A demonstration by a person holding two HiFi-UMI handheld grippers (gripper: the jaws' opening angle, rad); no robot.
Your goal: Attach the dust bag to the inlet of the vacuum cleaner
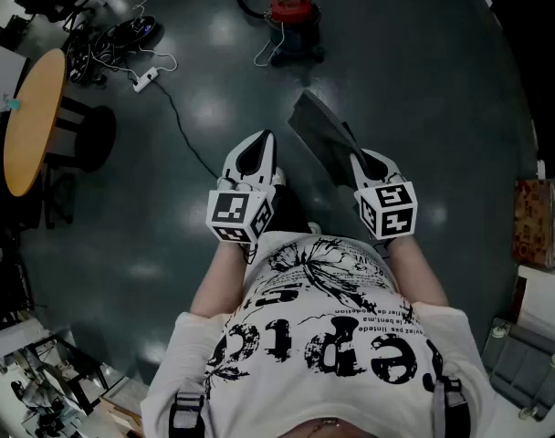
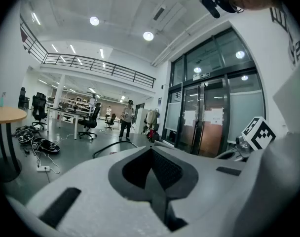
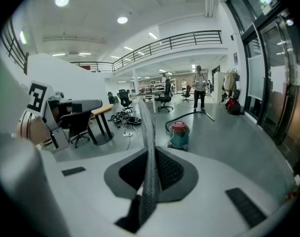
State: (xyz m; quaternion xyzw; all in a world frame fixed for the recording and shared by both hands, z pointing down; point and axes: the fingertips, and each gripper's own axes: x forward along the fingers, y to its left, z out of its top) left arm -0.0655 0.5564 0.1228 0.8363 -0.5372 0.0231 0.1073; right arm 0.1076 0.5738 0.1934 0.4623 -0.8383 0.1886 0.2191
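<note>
So, the vacuum [image 1: 291,16] sits well ahead of us
Right gripper [image 1: 360,161] pinches the dust bag [image 1: 319,135] edge-on; left gripper [image 1: 259,149] is closed, empty.

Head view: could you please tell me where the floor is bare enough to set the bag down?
Bare floor lies between the vacuum and the box, and between the table and the left gripper, though a cord crosses it. It is crowded by the cables beyond the table.

left hand-held gripper [image 2: 151,158] jaws together, glass doors [image 2: 209,117] beyond
</note>
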